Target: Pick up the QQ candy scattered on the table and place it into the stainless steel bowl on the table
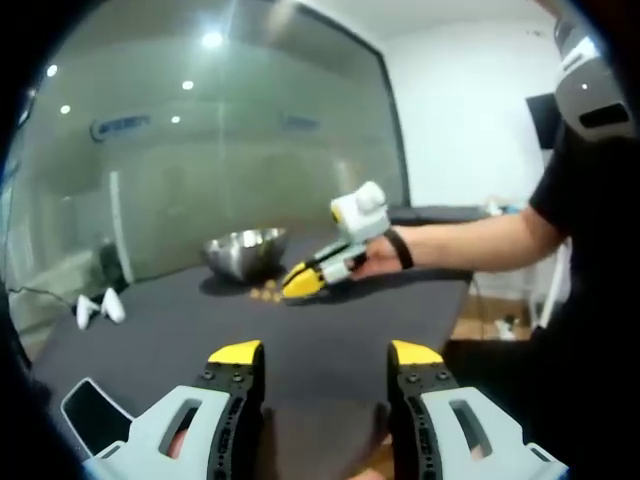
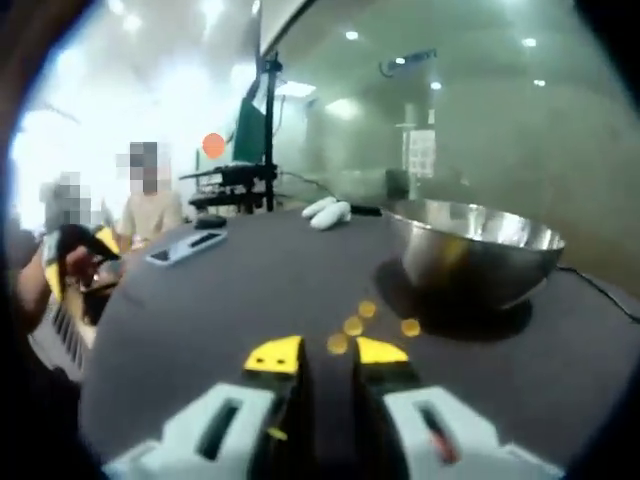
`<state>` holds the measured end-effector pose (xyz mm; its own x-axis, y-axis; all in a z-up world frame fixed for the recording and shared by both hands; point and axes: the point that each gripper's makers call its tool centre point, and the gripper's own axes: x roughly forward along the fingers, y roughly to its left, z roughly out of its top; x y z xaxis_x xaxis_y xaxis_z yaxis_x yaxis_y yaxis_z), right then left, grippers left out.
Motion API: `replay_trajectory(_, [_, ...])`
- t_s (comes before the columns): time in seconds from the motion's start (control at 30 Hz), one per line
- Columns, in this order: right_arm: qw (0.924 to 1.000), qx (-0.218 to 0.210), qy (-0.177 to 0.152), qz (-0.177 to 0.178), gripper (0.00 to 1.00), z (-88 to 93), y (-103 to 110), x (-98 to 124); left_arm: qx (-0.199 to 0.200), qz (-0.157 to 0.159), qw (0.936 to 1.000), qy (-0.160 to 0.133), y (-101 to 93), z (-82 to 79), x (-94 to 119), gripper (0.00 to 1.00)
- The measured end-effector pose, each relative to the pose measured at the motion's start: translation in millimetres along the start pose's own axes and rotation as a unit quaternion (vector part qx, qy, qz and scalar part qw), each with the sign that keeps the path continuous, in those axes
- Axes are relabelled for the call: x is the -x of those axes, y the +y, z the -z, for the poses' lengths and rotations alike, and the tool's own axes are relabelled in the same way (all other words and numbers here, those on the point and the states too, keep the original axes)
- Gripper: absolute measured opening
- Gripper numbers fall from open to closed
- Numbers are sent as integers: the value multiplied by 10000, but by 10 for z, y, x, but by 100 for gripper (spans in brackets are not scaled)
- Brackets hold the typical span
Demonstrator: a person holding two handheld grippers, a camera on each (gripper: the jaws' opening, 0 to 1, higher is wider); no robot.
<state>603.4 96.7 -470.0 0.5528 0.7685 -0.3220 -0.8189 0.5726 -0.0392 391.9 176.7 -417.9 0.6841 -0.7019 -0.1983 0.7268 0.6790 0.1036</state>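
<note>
Yellow-tipped right gripper [image 2: 328, 354] near round candies [image 2: 352, 325], shiny steel bowl [image 2: 472, 255].

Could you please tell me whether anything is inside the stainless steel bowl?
In the right gripper view, the round stainless steel bowl shows only its shiny far inner wall, bare; its near wall hides the bottom.

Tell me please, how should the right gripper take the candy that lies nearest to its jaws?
Grip the nearest candy across its two sides, coming from above. It is a small round piece lying on the dark table, apart from the other candies and the stainless steel bowl. The right gripper probably needs to widen its nearly closed jaws first.
</note>
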Motion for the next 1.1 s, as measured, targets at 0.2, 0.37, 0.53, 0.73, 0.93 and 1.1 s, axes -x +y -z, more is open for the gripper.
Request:
replay_trajectory(0.2, [10000,-2,61,38,18,18,-8,-81,44,-77,10000,3,37,25,44,50])
replay_trajectory(0.37, [9998,63,140,81,16,19,-1,-142,61,-97,9999,9,50,39,57,50])
replay_trajectory(0.53, [9995,165,255,92,15,34,26,-194,65,-109,9999,-2,58,38,75,50])
replay_trajectory(0.73, [9995,94,282,101,10,38,32,-196,98,-155,9998,18,99,63,102,50])
replay_trajectory(0.93, [9995,-13,296,140,10,44,38,-183,97,-127,9999,33,98,77,84,50])
replay_trajectory(1.1, [9994,25,309,162,9,41,64,-159,57,-97,9999,32,77,56,61,50])
